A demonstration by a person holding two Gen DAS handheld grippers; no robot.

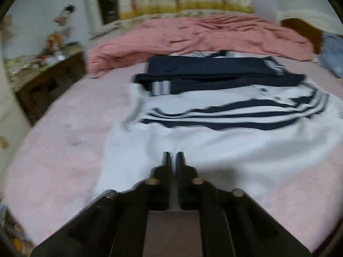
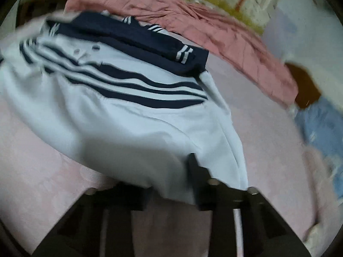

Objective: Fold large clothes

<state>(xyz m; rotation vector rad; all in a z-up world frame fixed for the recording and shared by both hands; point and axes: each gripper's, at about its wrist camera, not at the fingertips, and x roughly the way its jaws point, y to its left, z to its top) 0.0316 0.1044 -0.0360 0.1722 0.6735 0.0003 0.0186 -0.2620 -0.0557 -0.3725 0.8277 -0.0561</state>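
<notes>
A white polo shirt [image 1: 214,145] with navy chest stripes and navy sleeves lies on the pink bed sheet [image 1: 64,128], sleeves folded in across its top. My left gripper [image 1: 173,156] is shut, its tips just above the shirt's near hem area, holding nothing I can see. In the right wrist view the same shirt [image 2: 120,115] has its near hem lifted. My right gripper [image 2: 171,171] is closed on that hem; the cloth drapes over and hides the left finger, while the right finger [image 2: 194,162] shows.
A crumpled pink blanket [image 1: 203,36] lies across the far side of the bed. A cluttered wooden nightstand [image 1: 49,75] stands to the left. Blue cloth [image 2: 321,128] lies at the bed's right edge near a wooden headboard [image 2: 304,85].
</notes>
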